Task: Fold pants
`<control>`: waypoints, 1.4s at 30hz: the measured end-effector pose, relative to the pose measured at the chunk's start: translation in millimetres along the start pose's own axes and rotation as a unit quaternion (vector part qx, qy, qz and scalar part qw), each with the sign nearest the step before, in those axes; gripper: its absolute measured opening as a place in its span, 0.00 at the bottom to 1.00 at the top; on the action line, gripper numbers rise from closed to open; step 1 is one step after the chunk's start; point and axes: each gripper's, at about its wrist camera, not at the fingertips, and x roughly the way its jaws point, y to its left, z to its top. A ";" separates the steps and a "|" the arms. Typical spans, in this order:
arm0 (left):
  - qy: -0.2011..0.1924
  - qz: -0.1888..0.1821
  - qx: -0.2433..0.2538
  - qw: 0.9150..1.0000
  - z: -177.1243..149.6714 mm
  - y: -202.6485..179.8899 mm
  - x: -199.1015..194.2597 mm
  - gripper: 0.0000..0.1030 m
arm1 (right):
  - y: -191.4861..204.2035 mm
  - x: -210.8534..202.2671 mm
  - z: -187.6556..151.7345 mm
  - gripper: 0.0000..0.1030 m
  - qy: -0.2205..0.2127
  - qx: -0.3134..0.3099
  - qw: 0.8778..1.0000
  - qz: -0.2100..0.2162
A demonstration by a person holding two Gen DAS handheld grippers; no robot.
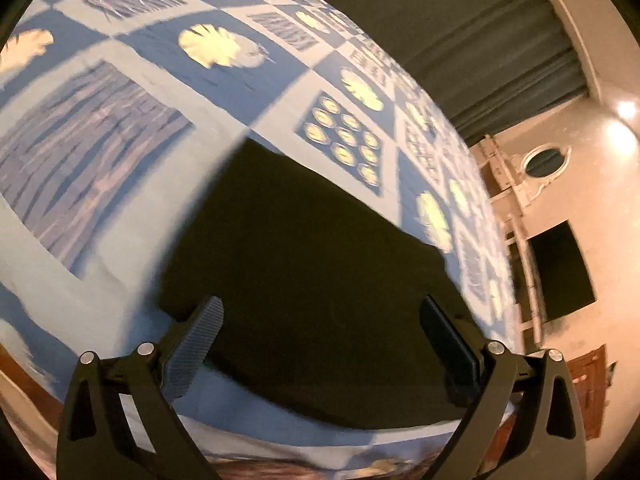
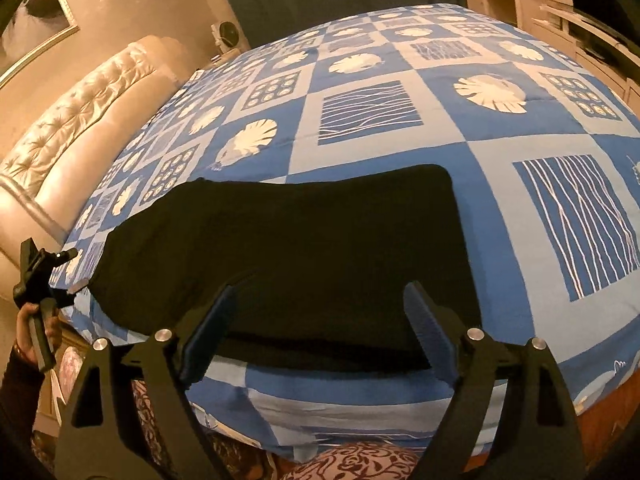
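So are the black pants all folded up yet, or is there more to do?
Partly done, it looks like. The black pants lie flat on the blue quilt as one long dark band, seemingly folded already. Nothing is in hand: the left gripper and right gripper are both open. Probably left: folding the band shorter.

Your left gripper has jaws spread wide, nothing between the pads. Right gripper same: jaws wide apart, empty. From the right wrist view, your left hand grips the left unit's handle at far left.
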 end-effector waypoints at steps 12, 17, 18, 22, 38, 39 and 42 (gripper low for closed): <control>0.082 -0.026 0.026 0.996 42.9 44.4 52.1 0.94 | 3.1 9.2 -5.3 0.83 0.017 0.001 1.000 0.016; 0.069 -0.083 0.022 0.994 46.2 40.7 57.1 0.94 | 3.8 11.0 -5.2 0.84 0.019 0.001 1.000 0.020; 0.071 -0.099 0.020 0.992 45.3 39.6 57.7 0.94 | 3.7 11.7 -5.1 0.83 0.020 0.002 1.000 0.020; 0.074 -0.101 0.029 0.992 35.8 30.6 63.5 0.94 | 3.7 16.7 -6.7 0.84 0.027 -0.006 1.000 0.015; 0.069 -0.032 0.058 0.995 36.8 -7.1 57.9 0.30 | 5.5 19.8 -9.4 0.84 0.028 -0.016 0.999 0.009; 0.066 -0.043 0.062 0.995 36.3 -14.2 53.2 0.30 | 5.7 20.1 -9.2 0.84 0.028 -0.018 0.999 0.008; 0.058 -0.070 0.078 0.993 38.2 -38.7 42.7 0.29 | 7.0 19.7 -9.1 0.84 0.027 -0.021 0.999 0.006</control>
